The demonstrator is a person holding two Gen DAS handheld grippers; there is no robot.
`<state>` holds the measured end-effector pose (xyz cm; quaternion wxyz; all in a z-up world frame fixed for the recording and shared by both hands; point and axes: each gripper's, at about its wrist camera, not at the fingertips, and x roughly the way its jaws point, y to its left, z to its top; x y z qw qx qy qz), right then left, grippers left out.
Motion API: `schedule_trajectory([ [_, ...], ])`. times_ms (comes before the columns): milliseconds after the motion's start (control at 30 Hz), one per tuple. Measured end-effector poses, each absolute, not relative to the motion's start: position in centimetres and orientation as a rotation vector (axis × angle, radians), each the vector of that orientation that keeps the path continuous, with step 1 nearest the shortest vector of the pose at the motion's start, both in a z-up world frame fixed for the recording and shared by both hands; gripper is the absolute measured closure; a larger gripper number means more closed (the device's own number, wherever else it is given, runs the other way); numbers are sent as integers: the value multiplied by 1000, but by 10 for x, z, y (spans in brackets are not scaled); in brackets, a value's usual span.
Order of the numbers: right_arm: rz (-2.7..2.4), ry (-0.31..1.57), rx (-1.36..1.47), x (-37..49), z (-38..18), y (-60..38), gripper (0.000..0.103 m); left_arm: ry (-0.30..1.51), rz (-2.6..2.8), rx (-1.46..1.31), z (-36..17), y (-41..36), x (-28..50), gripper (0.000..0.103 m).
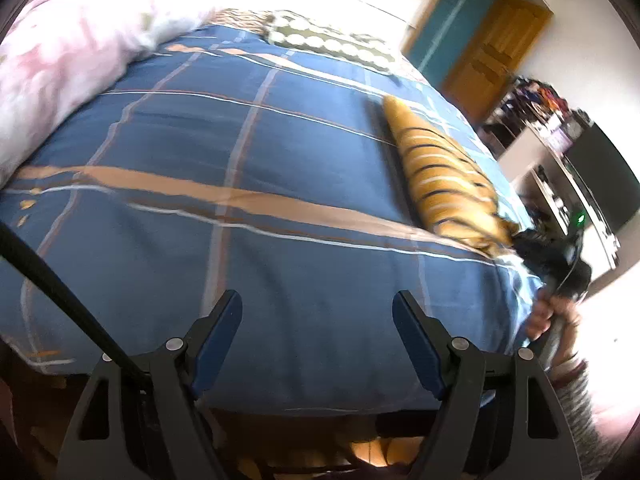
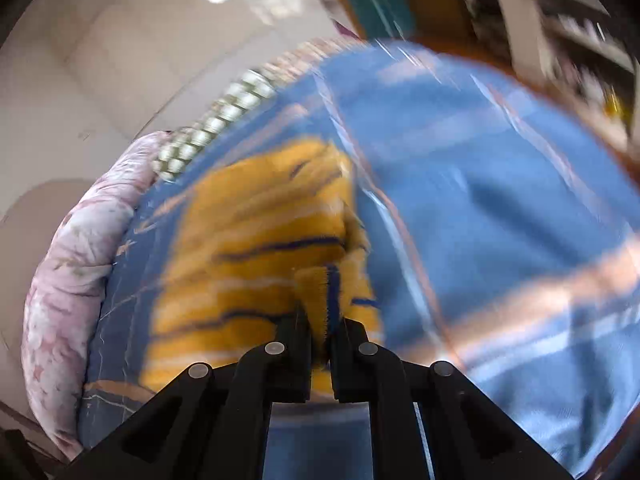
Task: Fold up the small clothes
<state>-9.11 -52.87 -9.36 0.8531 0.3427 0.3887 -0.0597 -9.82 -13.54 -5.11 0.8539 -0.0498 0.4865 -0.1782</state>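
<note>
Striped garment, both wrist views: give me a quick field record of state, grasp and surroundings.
garment: orange striped garment, lying on the blue plaid bedspread
right gripper: shut on the garment's near edge
left gripper: open, holding nothing, over the bedspread's near part
fold state: cannot tell, right wrist view is blurred
nearby: pink floral quilt at the bed's far left side

One striped garment [image 1: 444, 176], one bed [image 1: 240, 240], two pillows [image 1: 328, 42].
</note>
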Motion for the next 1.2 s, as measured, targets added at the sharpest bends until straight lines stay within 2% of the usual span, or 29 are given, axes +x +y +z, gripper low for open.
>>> schedule_trajectory([
  [233, -91, 790, 630, -91, -90, -512, 95, 1029, -393, -17, -48, -170, -99, 27],
  [367, -56, 764, 641, -104, -93, -522, 90, 1045, -416, -2, -48, -180, -92, 27],
  [467, -21, 693, 676, -123, -76, -533, 79, 1034, -442, 4, -47, -190, -75, 26],
  [600, -17, 618, 668, -123, -52, -551, 41, 1063, -496, -55, -56, -208, -25, 23],
  [667, 3, 638, 662, -105, -49, -559, 37, 1090, -536, -94, -63, -221, 4, 23],
  [833, 62, 780, 622, -36, -69, -568, 37, 1201, -651, -192, -94, -260, 78, 23],
  [1067, 150, 881, 700, 26, -110, -570, 37, 1319, -766, -268, -138, -314, 124, 20],
  [1100, 163, 895, 714, 31, -115, -568, 46, 1332, -779, -272, -141, -319, 123, 20],
  [1133, 177, 905, 728, 34, -116, -565, 52, 1327, -783, -255, -141, -324, 120, 24],
  [1200, 193, 889, 734, 35, -108, -559, 64, 1298, -799, -243, -132, -325, 117, 52],
])
